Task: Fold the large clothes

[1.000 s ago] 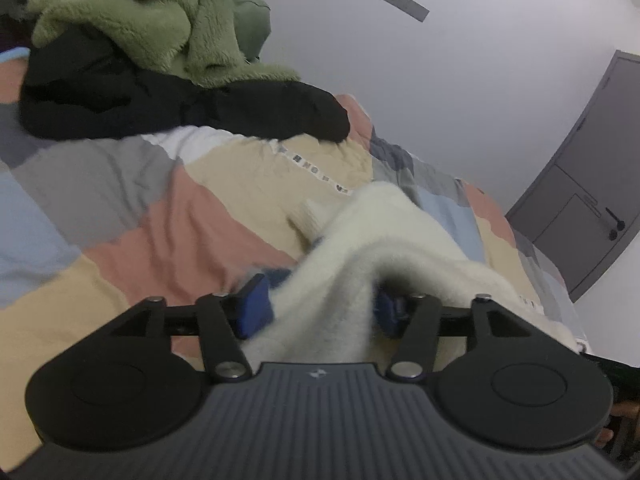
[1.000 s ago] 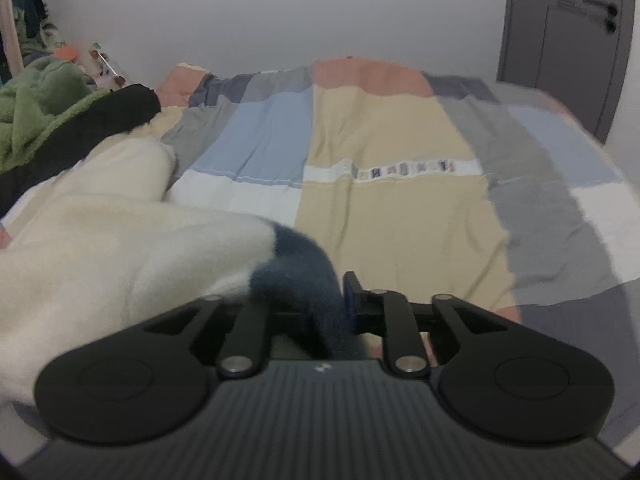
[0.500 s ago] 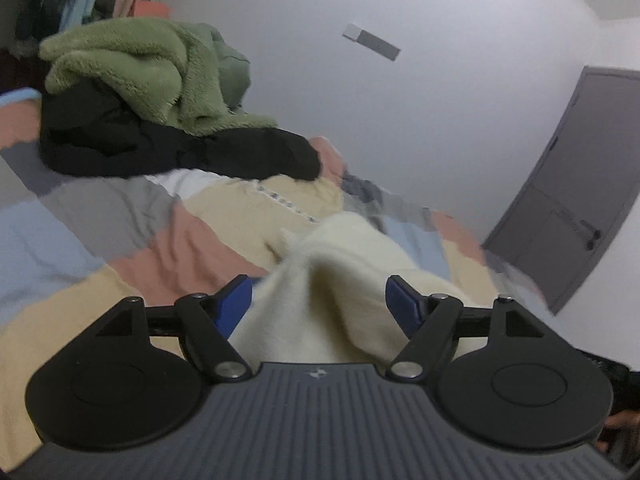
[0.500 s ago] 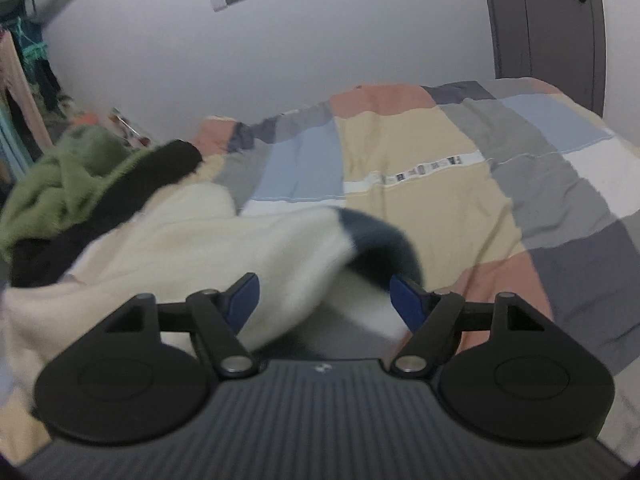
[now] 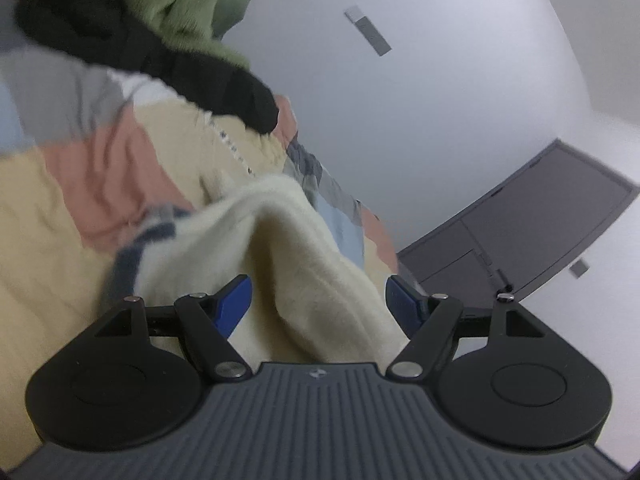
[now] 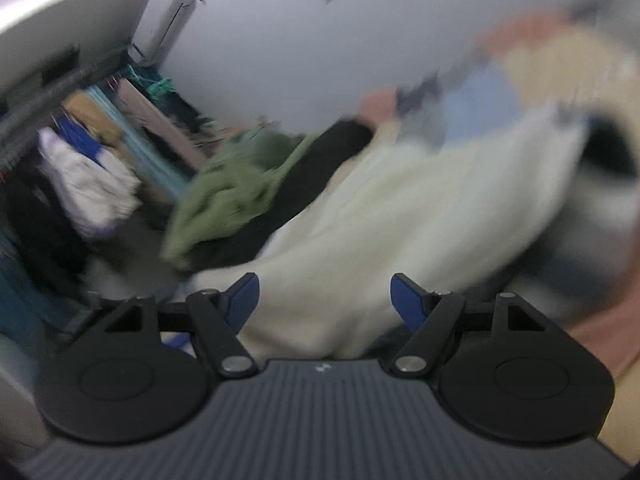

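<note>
Two hand-held grippers, left (image 5: pixel 320 300) and right (image 6: pixel 324 300), gape over one cream sweater (image 5: pixel 288 248).

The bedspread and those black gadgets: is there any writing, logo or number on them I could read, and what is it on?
No text can be read.
Bedspread: a white strip with small dark marks, too blurred to read.
Left gripper: a tiny pale emblem on its ribbed body, no letters legible.
Right gripper: the same tiny emblem, also illegible.
Cream sweater: no print showing.
</note>
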`<state>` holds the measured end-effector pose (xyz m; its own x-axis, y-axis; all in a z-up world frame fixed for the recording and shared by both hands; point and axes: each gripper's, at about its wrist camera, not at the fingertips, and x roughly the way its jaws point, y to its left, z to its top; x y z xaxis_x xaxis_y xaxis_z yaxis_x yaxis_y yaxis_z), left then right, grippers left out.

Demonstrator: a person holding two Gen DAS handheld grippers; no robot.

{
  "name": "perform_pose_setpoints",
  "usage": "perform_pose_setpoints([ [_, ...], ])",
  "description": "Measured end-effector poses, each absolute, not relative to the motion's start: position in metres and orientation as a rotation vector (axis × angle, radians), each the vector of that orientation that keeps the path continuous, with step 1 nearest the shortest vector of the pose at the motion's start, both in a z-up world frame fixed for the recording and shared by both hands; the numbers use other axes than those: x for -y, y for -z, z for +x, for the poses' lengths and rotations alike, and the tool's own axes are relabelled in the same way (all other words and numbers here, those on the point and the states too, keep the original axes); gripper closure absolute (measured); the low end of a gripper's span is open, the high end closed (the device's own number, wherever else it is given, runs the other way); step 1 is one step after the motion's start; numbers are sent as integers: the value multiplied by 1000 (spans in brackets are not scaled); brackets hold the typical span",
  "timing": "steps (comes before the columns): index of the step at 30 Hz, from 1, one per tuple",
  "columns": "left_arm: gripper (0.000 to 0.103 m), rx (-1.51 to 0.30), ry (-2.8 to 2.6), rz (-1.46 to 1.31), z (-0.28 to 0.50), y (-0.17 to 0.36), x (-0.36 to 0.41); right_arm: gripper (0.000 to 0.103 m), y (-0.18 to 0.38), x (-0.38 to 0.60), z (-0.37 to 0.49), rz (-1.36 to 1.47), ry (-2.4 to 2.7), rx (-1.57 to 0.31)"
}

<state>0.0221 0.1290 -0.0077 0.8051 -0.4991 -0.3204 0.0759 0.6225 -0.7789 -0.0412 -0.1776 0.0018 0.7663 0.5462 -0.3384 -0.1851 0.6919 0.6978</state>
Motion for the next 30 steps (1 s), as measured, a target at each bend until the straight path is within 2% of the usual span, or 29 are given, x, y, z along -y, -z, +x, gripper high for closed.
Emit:
perform_pose_setpoints([
  [4, 25, -571, 353, -911, 31, 18, -135, 27, 28, 175, -26, 869, -482, -688],
  [8, 25, -583, 377, -958, 40, 26, -138, 27, 45, 175, -14, 950, -478, -722],
  [12, 25, -593, 394, -998, 45, 33, -140, 26, 44, 178, -10, 1025, -525, -666],
  [18, 25, -578, 451, -1080, 45, 38, -141, 27, 15, 192, -29, 1071, -612, -449],
  [22, 25, -551, 474, -1228, 48, 50, -143, 27, 12, 203, -29, 1100, -582, -383],
  [26, 25, -543, 467, -1351, 59, 59, -139, 27, 21, 201, -21, 1092, -545, -452],
  [30, 25, -616, 407, -1363, 77, 69, -129, 27, 37, 184, -13, 1059, -482, -588],
])
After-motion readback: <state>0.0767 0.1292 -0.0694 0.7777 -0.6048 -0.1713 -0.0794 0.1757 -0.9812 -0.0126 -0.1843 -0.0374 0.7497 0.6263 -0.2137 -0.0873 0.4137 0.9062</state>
